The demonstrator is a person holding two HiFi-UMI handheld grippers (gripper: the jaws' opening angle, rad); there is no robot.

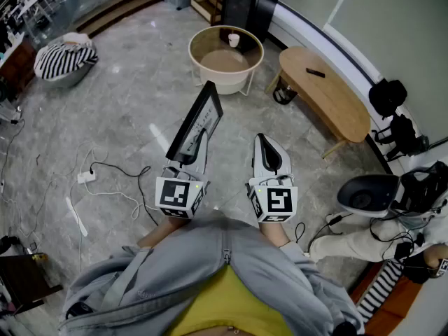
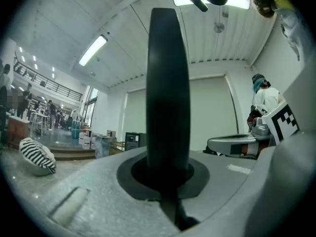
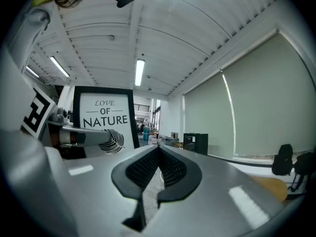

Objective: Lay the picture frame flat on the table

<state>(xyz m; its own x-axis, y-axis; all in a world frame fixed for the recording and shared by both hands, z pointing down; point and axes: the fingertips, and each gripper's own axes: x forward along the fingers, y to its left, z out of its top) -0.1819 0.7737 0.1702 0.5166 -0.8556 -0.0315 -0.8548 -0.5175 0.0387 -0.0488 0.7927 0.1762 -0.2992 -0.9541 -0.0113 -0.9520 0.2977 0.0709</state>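
Picture frame (image 1: 199, 121) clamped edgewise in left tool (image 1: 194, 145); right tool (image 1: 263, 142) beside, shut.

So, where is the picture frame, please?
The picture frame sits left of centre in the head view, clamped in the left gripper, short of the round table.

Both grippers held out in front, side by side, jaws closed

The left gripper (image 1: 195, 145) points forward and clamps the lower edge of the frame (image 1: 200, 120), which rises edge-on from between its jaws. The right gripper (image 1: 263, 143) is just beside it, aimed the same way, its ribbed pads (image 3: 148, 168) pressed together on nothing. Their marker cubes face up, near the body.
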